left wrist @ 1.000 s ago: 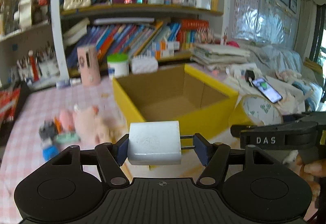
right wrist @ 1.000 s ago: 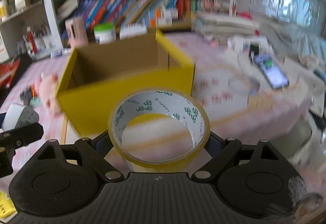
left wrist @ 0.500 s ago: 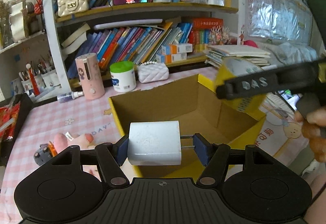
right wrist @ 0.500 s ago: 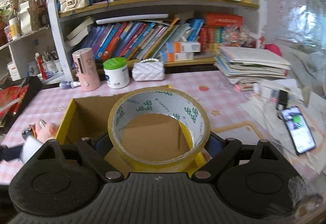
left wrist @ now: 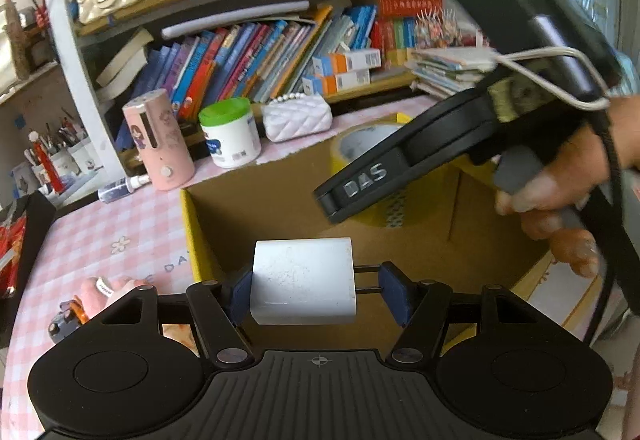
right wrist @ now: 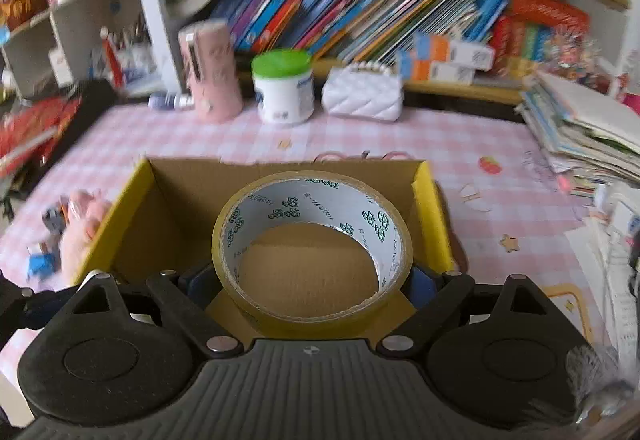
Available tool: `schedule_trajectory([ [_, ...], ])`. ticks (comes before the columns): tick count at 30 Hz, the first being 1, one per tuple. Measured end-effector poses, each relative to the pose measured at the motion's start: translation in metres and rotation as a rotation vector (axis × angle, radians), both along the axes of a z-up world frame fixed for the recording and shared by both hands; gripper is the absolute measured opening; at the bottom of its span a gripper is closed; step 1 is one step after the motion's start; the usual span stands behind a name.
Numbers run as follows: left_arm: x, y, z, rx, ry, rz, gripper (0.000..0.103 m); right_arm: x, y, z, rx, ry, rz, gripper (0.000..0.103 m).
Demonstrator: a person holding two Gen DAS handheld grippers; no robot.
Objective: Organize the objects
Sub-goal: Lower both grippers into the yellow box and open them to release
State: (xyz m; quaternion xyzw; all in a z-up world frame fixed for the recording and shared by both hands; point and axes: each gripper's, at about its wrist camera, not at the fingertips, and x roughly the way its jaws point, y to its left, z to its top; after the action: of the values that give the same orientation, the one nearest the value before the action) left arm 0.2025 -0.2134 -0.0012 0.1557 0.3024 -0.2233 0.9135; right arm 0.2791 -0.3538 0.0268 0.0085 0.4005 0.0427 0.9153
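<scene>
- On your far left, a pink plush toy (left wrist: 105, 290) lies on the pink-checked worktop (left wrist: 112, 224), just outside the left wall of the yellow cardboard box (left wrist: 191, 228)
- Your left gripper (left wrist: 318, 290) has its fingers (left wrist: 240, 294) clamped on a white charger block (left wrist: 303, 282): the left pad presses the body and the plug's prongs meet the right pad; the block hangs over the near left part of the open box
- Behind the box, a pink cylinder (left wrist: 160, 144), a green-lidded white jar (left wrist: 231, 132) and a white quilted purse (left wrist: 298, 117) stand in a row before the bookshelf (left wrist: 248, 48)
- Your right gripper (right wrist: 314, 282) grips a roll of yellow tape (right wrist: 312, 252) across its outer rim, fingers spread wide around it, the roll's hole facing the camera; it hangs above the middle of the box, with the bare cardboard floor showing through the hole
- In the left wrist view your right hand (left wrist: 560, 184) wraps the gripper's handle at far right, over the box's right side
- A stack of papers and books (right wrist: 584, 128) sits on the worktop right of the box
</scene>
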Motion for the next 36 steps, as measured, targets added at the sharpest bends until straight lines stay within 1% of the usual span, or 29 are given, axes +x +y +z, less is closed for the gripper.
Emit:
schedule_trajectory([
  [3,0.005,-0.005,-0.007,0.022,0.011,0.000,0.066,0.013,0.003,-0.013,-0.022,0.054,0.049,0.090],
  [4,0.008,-0.005,-0.007,0.006,0.021,0.003,0.066,0.016,0.004,-0.016,-0.032,0.068,0.058,0.090],
  [6,0.011,-0.007,-0.009,0.019,0.024,0.010,0.065,0.021,0.005,-0.025,-0.060,0.101,0.065,0.090],
  [8,0.015,-0.009,-0.012,0.023,0.034,0.014,0.065,0.021,0.009,-0.030,-0.143,0.110,0.074,0.090],
  [10,0.018,-0.010,-0.014,0.021,0.047,0.019,0.065,0.020,0.011,-0.032,-0.202,0.124,0.083,0.090],
  [12,0.021,-0.012,-0.017,0.023,0.054,0.017,0.065,0.018,0.010,-0.034,-0.239,0.128,0.085,0.090],
  [14,0.022,-0.014,-0.018,0.020,0.056,0.004,0.065,0.016,0.006,-0.035,-0.253,0.137,0.062,0.090],
  [20,0.025,-0.028,-0.020,0.029,0.049,-0.040,0.065,0.013,-0.011,-0.033,-0.244,0.142,0.001,0.090],
  [26,0.027,-0.031,-0.022,0.033,0.052,-0.044,0.065,0.014,-0.009,-0.034,-0.241,0.148,0.022,0.090],
  [28,0.025,-0.030,-0.020,0.030,0.040,-0.040,0.065,0.015,-0.009,-0.034,-0.230,0.146,0.028,0.090],
  [31,0.022,-0.030,-0.016,0.030,0.016,-0.041,0.067,0.014,-0.012,-0.032,-0.198,0.132,0.022,0.091],
  [36,0.014,-0.026,-0.007,0.015,-0.019,-0.038,0.073,0.006,-0.014,-0.024,-0.145,0.103,-0.006,0.091],
])
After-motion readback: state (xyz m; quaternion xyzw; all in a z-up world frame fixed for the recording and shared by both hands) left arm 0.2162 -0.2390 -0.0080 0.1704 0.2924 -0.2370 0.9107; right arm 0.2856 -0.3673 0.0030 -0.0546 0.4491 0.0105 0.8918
